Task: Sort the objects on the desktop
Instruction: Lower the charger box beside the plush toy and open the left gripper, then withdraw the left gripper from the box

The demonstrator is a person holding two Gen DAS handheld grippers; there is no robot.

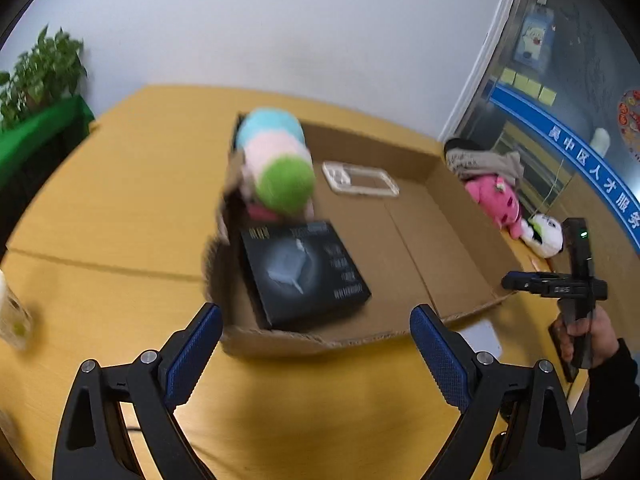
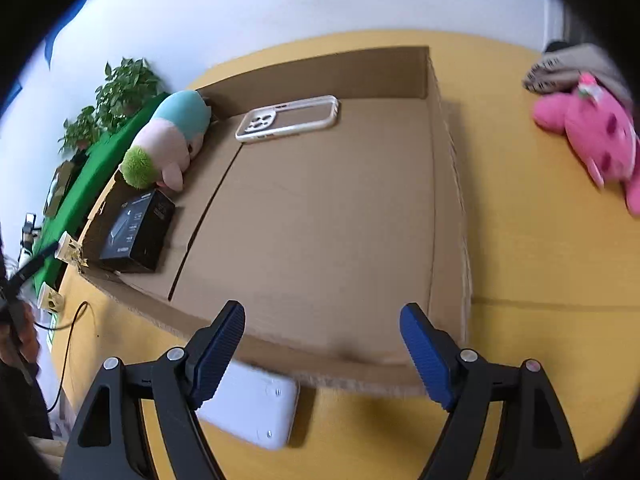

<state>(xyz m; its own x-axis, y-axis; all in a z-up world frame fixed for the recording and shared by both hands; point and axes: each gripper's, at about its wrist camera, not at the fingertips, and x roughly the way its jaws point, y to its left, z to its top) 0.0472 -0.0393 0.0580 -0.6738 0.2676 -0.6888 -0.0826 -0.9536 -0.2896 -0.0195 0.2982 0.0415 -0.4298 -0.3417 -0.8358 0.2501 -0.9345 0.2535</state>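
A shallow cardboard box (image 1: 432,240) (image 2: 340,240) lies on the yellow table. Inside it are a black product box (image 1: 304,272) (image 2: 134,232), a pastel plush toy with a green end (image 1: 276,164) (image 2: 168,140) and a clear phone case (image 1: 360,179) (image 2: 290,118). My left gripper (image 1: 316,344) is open and empty, just in front of the box's near wall. My right gripper (image 2: 322,344) is open and empty over the box's near edge. A white flat device (image 2: 256,408) (image 1: 482,338) lies on the table below the right gripper's left finger. A pink plush (image 1: 496,198) (image 2: 592,136) lies outside the box.
A white plush (image 1: 544,234) and a folded grey cloth (image 1: 480,160) (image 2: 568,68) lie right of the box. A potted plant (image 1: 40,72) (image 2: 116,100) stands on a green surface (image 1: 36,136). A clear cup (image 1: 12,316) sits at the table's left edge. A black cable (image 2: 68,344) trails there.
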